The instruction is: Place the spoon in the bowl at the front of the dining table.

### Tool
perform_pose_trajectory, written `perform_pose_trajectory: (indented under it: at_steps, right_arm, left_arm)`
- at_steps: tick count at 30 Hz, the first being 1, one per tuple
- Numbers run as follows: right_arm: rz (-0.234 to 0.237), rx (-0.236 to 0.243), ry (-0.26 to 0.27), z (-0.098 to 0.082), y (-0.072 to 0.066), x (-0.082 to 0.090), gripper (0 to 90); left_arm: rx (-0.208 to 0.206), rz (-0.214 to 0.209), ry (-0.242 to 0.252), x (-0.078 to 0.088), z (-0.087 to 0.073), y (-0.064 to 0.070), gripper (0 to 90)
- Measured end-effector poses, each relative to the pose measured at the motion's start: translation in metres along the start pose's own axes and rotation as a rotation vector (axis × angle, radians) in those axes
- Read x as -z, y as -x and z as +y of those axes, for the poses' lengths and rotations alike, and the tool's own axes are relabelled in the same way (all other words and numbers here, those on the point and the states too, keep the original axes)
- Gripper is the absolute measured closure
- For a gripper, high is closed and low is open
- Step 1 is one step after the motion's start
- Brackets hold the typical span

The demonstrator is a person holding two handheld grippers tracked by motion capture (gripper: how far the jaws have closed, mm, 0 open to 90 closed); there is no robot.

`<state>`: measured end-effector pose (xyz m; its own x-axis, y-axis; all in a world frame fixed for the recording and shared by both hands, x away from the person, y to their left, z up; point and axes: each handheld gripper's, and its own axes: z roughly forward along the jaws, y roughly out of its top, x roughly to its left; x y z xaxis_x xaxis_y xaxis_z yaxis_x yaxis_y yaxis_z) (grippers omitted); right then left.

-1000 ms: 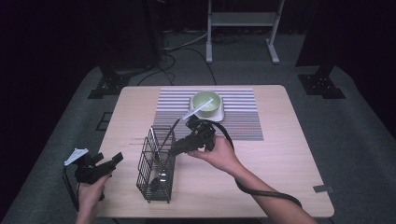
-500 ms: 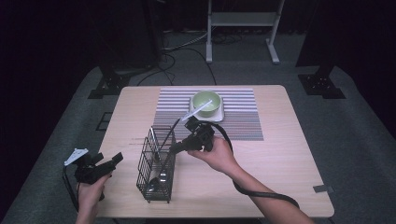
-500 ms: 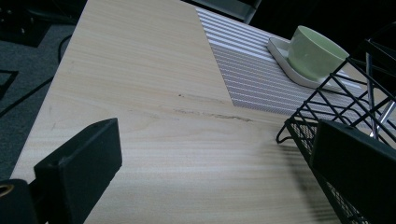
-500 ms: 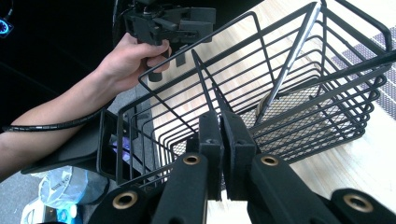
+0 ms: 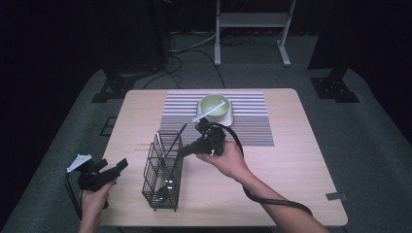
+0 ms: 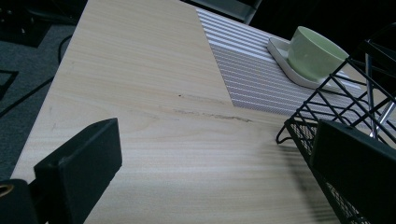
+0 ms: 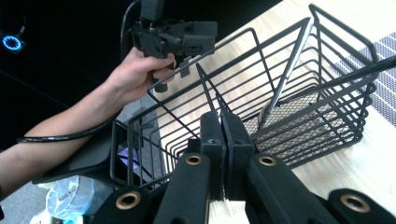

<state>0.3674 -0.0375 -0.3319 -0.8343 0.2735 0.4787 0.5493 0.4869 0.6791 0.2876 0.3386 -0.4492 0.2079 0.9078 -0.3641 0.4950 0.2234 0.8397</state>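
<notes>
A black wire basket stands on the table's front left part. A thin dark-looking utensil leans inside it and sticks out above the rim; in the right gripper view it is a silver handle. My right gripper is at the basket's top edge, and its jaws are pressed together with nothing visible between them. My left gripper hangs just off the table's left edge, left of the basket. It is open and holds nothing.
A pale green bowl holding a white utensil sits on a white square plate, on a striped placemat at the back. The wooden table has bare room at right and front. Stands and cables sit on the floor beyond.
</notes>
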Motion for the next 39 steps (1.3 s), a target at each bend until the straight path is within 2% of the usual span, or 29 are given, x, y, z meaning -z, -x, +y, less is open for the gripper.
perform_pose_trajectory:
  at_steps: [18,23,39]
  right_arm:
    - [0.029,-0.047,0.084,0.006,0.003,0.022,88.8]
    - [0.055,-0.067,0.103,0.007,0.003,0.025,88.9]
    - [0.086,-0.085,0.147,0.01,0.002,0.043,89.1]
  left_arm:
    - [0.001,0.0,0.0,0.0,0.0,0.0,1.0]
    - [-0.002,0.0,-0.002,0.0,0.0,0.0,1.0]
    - [-0.008,0.003,-0.008,-0.001,-0.001,0.0,1.0]
